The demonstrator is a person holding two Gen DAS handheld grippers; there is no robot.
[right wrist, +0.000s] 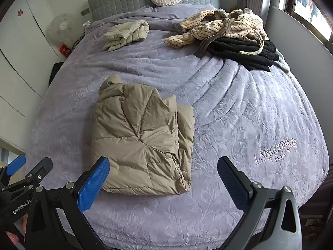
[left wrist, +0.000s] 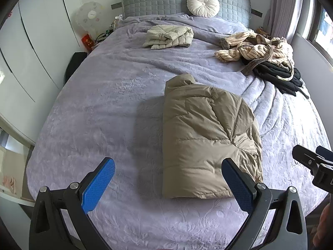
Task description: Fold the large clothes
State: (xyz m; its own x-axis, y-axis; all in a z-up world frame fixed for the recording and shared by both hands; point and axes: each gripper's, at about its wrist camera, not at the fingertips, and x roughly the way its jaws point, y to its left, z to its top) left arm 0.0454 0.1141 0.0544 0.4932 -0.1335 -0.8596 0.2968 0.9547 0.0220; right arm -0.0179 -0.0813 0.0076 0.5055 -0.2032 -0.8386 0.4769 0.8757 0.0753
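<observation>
A tan puffer jacket (left wrist: 206, 137) (right wrist: 143, 139) lies folded into a long bundle on the lilac bedspread (left wrist: 108, 108) (right wrist: 239, 114), near the front edge. My left gripper (left wrist: 168, 179) hangs open just in front of the jacket's near end, its blue pads wide apart and holding nothing. My right gripper (right wrist: 163, 177) is open too, empty, hovering at the jacket's near right corner. The right gripper's tip shows at the right edge of the left wrist view (left wrist: 312, 164). A cream quilted jacket (left wrist: 169, 36) (right wrist: 126, 34) lies folded near the headboard.
A heap of unfolded clothes, a striped beige robe (left wrist: 256, 49) (right wrist: 222, 28) over black garments (left wrist: 281, 77) (right wrist: 245, 54), sits at the back right. A round white cushion (left wrist: 203, 4) leans on the grey headboard (left wrist: 158, 2). White wardrobe (left wrist: 35, 41) and fan (left wrist: 89, 18) stand left; a window lies right.
</observation>
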